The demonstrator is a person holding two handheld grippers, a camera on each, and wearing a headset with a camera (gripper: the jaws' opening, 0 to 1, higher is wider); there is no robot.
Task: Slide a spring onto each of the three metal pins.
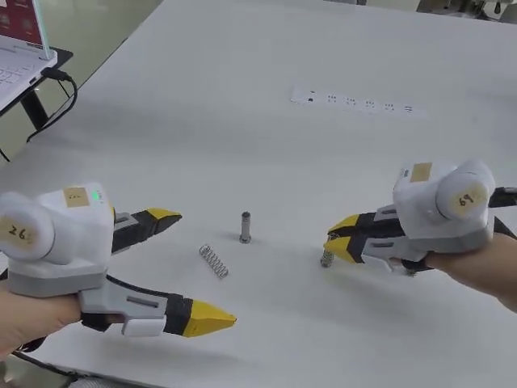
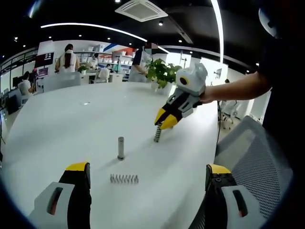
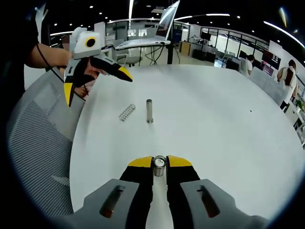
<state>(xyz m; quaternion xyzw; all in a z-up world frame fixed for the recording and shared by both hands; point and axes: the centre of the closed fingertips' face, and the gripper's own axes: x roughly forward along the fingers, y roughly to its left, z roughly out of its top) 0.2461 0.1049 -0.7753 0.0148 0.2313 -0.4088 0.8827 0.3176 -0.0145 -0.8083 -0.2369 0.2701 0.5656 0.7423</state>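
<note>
So, desk (image 1: 242, 145): white; a bare pin, two springs and both claws were seen over it.
Left claw (image 1: 200, 268): released, its yellow tips spread wide, held low at the near left.
Right claw (image 1: 333, 244): clenched on the top of the upright spring (image 3: 159, 164), tips angled down.
Upright spring: stood on the desk, right of the bare pin; whether a pin was inside could not be told.
Bare pin (image 1: 245, 227): stood upright between the two claws, touched by neither.
Loose spring (image 1: 213, 261): laid flat near the bare pin, on the left claw's side.
Power strip (image 1: 355, 103): laid well beyond, at the far side.
</note>
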